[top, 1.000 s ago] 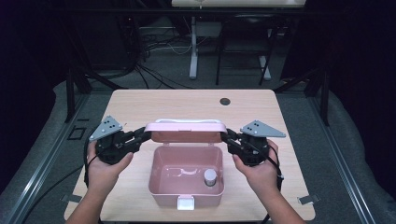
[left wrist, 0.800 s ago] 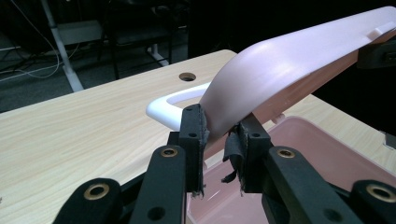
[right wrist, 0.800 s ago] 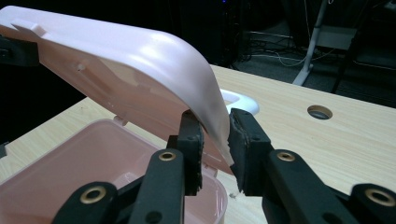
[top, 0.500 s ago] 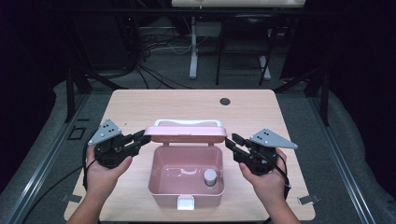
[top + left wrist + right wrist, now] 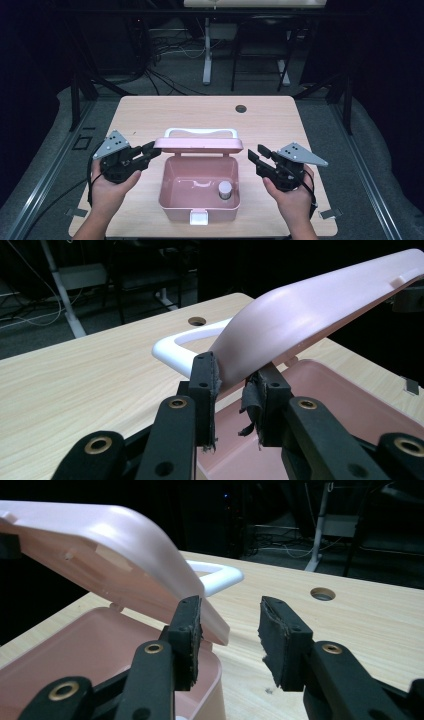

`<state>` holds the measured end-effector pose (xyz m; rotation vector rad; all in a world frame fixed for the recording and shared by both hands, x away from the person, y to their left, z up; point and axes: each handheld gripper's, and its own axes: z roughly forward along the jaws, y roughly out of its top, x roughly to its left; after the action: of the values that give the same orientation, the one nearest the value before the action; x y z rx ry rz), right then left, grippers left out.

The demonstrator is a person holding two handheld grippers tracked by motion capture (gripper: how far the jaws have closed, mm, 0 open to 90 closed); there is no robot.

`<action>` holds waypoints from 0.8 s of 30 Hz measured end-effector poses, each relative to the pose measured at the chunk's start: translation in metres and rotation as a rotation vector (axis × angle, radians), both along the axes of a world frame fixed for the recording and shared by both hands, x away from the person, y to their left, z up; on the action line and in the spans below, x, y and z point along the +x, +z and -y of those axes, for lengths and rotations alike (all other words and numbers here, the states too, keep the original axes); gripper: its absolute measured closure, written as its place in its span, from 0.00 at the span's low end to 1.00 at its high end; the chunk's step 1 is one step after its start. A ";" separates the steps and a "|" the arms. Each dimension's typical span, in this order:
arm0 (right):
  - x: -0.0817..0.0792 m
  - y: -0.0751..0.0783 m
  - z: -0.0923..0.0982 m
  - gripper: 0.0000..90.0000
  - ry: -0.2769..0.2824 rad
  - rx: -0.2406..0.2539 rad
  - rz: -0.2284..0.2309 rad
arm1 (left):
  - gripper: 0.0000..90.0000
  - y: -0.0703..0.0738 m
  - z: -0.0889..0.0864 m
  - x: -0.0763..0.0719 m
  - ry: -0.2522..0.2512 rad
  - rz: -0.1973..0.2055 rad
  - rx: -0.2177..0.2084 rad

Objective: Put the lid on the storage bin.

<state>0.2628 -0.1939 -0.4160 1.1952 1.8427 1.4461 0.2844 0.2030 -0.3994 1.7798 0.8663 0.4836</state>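
One of the two grippers has just let go. A second ago both clamped the raised lid (image 5: pixel 198 145) of the pink box (image 5: pixel 199 192), one at each end; now the right gripper (image 5: pixel 260 156) sits off to the right of the lid's right end, apart from it. Its jaws have just been opening, and in the right gripper view nothing lies between the pads (image 5: pixel 280 640), only bare table (image 5: pixel 350 625); the lid's corner (image 5: pixel 150 570) hangs just to their left.

The left gripper (image 5: pixel 150 150) is unchanged in place at the lid's left end. In the left gripper view its jaws stand partly closed around the lid's edge (image 5: pixel 280 335), which runs down between the pads (image 5: pixel 207 385). Whether both pads press firmly I cannot tell, though the lid seems to rest in that grip.

The box sits at the near middle of the table, open, its lid tilted up at the far side with the white handle (image 5: pixel 201 132) behind it. A small grey-capped bottle (image 5: pixel 225 189) stands inside at the right. The white latch (image 5: pixel 198 216) hangs at the near wall.

My reading is that the lid is up, one hand now steadies it, and the freed right gripper is available to reach for the bottle.
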 end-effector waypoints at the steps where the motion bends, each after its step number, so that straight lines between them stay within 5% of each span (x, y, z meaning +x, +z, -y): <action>1: 0.000 0.000 0.000 0.66 -0.002 0.002 -0.001 | 0.82 0.000 0.000 0.000 0.000 0.000 -0.003; 11: -0.002 -0.003 -0.002 0.62 -0.002 -0.039 -0.011 | 0.79 -0.002 0.000 -0.003 -0.011 -0.007 -0.012; 24: -0.006 -0.010 0.004 0.63 -0.027 -0.005 -0.013 | 0.77 -0.008 -0.002 -0.009 -0.026 -0.018 -0.016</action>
<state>0.2571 -0.1980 -0.4262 1.2259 1.8304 1.4216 0.2758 0.2052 -0.4073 1.7812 0.8562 0.4425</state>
